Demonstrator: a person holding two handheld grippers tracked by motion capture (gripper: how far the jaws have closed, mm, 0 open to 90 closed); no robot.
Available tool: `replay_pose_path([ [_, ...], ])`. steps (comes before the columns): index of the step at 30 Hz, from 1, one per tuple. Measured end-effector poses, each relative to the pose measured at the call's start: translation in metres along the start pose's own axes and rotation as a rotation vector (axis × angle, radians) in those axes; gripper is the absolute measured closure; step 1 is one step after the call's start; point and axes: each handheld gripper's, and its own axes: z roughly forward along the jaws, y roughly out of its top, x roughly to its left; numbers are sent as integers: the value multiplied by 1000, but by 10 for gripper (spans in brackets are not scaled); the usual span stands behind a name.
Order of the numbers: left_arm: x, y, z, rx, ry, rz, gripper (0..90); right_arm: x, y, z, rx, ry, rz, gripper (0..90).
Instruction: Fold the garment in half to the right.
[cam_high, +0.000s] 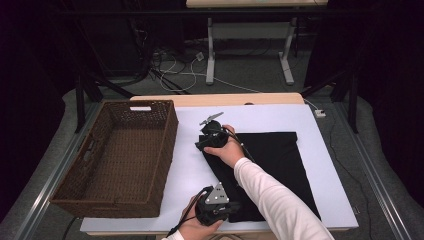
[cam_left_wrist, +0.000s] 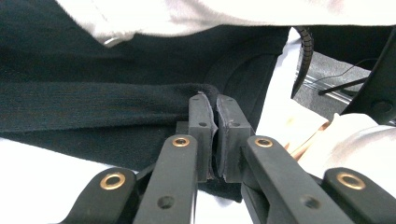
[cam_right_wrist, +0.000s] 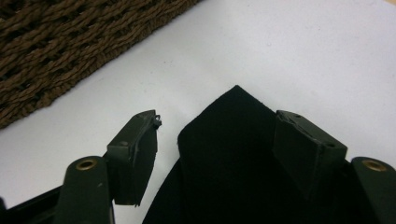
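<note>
A black cloth (cam_high: 275, 160) lies flat on the white tabletop (cam_high: 187, 172). At the near edge of the table my left gripper (cam_high: 237, 206) is shut on the cloth's near edge; in the left gripper view the pads (cam_left_wrist: 201, 116) pinch a fold of the black cloth (cam_left_wrist: 93, 107). My right gripper (cam_high: 201, 145) is at the cloth's far left corner. In the right gripper view it (cam_right_wrist: 218, 122) stands open, with the pointed cloth corner (cam_right_wrist: 233, 144) between the jaws and the pads apart from it.
A brown wicker basket (cam_high: 167, 145) stands on the left of the table, its woven wall (cam_right_wrist: 70, 37) close to my right gripper. A white sleeve (cam_left_wrist: 210, 14) crosses above the left gripper. Beyond the table are desk legs and cables on the floor.
</note>
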Motion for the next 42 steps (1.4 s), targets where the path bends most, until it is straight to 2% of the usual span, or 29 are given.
replay_pose_path([
  [8, 0, 0, 1, -8, 5, 0, 862, 4, -1, 6, 22, 4, 18, 331],
  [9, 0, 0, 1, -8, 5, 0, 861, 4, -2, 8, 27, -3, -9, 333],
  [14, 0, -1, 1, -1, 1, -4, 861, 7, -3, 12, 38, -6, -12, 334],
  [15, 0, -1, 1, -1, 1, -4, 862, 7, -3, 13, 38, -6, -28, 337],
  [16, -1, -1, 2, -10, 8, -6, 861, 9, -4, 13, 49, -5, -8, 337],
  [17, 0, -1, 1, 1, 2, -4, 861, 9, -4, 13, 49, -5, -8, 337],
  [18, 0, -1, 1, -1, 2, -4, 861, 10, -4, 16, 56, -4, -34, 340],
  [20, 0, -1, 0, 0, 1, -4, 861, 12, -4, 16, 66, -9, -30, 344],
  [23, -1, -1, 1, -9, 6, -8, 861, 13, -6, 19, 67, -26, -70, 353],
  [24, -1, -1, 1, -9, 6, -8, 861, 15, -6, 18, 84, -31, -57, 363],
  [27, 0, -1, 1, -1, 2, -7, 862, 15, -6, 18, 73, -40, -58, 379],
  [31, 0, -1, 1, -1, 2, -7, 861, 14, -6, 18, 68, -50, -69, 452],
  [32, 0, -1, 1, 3, 1, -7, 862, 14, -6, 16, 85, -50, -59, 488],
  [33, 0, -1, 1, 1, 1, -7, 862, 14, -6, 16, 85, -50, -59, 488],
  [34, -1, -1, 1, -1, 3, -7, 862, 13, -6, 16, 77, -63, -59, 569],
  [36, 0, -1, 1, -1, 2, -7, 861, 11, -6, 15, 76, -66, -74, 595],
  [37, 0, -1, 1, 2, 1, -7, 861, 11, -6, 15, 75, -66, -71, 654],
  [38, 0, -1, 1, 2, 2, -7, 861, 11, -6, 15, 75, -66, -71, 654],
  [40, 0, -1, 1, 0, 3, -7, 862, 10, -6, 14, 75, -73, -74, 737],
  [41, 0, -1, 1, 4, 2, -7, 862, 10, -6, 14, 75, -73, -74, 737],
  [42, -1, -2, 2, -10, 8, -10, 862, 10, -6, 14, 79, -76, -57, 796],
])
